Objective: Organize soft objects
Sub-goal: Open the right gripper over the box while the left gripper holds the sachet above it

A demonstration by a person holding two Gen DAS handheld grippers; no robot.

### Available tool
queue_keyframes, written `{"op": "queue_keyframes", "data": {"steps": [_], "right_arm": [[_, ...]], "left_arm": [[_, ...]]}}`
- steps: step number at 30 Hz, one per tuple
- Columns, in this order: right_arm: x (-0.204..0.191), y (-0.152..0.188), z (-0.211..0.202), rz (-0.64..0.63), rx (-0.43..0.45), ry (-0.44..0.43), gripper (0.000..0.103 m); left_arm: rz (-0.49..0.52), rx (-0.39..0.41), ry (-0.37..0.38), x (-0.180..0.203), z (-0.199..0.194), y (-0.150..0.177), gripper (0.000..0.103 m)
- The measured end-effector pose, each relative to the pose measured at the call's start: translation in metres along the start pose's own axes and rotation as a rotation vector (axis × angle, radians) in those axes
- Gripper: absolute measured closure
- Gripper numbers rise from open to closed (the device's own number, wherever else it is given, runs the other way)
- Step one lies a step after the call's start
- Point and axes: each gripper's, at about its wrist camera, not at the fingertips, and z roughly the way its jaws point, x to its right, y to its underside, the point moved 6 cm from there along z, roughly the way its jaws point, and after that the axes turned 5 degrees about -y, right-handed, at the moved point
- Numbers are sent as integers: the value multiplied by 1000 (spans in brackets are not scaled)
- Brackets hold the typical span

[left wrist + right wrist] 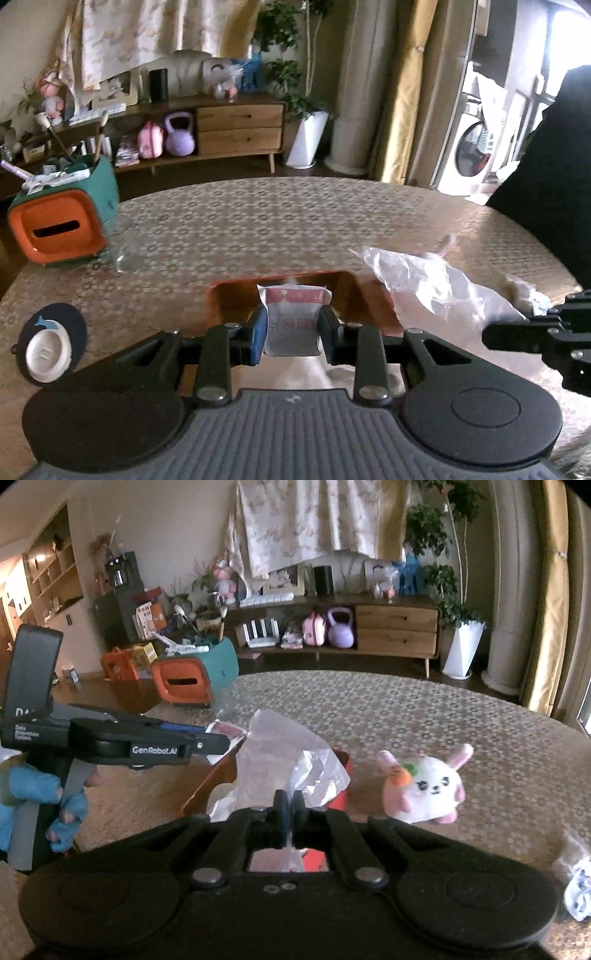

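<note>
My left gripper (pixel 293 326) is shut on a small white packet with a pink band (pixel 291 321), held over an orange open box (pixel 236 295). The left gripper also shows in the right wrist view (pixel 212 740), with the packet's end (pixel 227 731) at its tips. My right gripper (pixel 290 805) is shut on a clear plastic bag (pixel 280 753) that rises above the orange box (pixel 212 775). The bag also shows in the left wrist view (pixel 417 280). A white and pink plush bunny with a carrot (pixel 428 786) sits on the table to the right of the bag.
A teal and orange desk organizer (pixel 62 218) stands at the table's left, with a clear glass (pixel 125 247) beside it. A white button-like disc on a dark patch (pixel 50 349) lies at the near left. A small wrapped packet (pixel 578 886) lies at the table's right edge.
</note>
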Motion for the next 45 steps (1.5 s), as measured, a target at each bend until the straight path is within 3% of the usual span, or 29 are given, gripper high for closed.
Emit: {"op": "queue_keyframes", "data": {"steps": [9,19,33,45], "right_arm": [[6,-6,76,1,-117,49,102],[20,1,138,31,-210,80,102],[30,10,156,9,-236,111,101],[30,11,154,29,-219,75,85]], "left_arm": [[-7,-72,-47,-28,43,7,73],[-3,-109,-55,-21,87,4,73],[6,-201,-49,-7,145,4,73],[9,-231,-50,-10,153,6,71]]}}
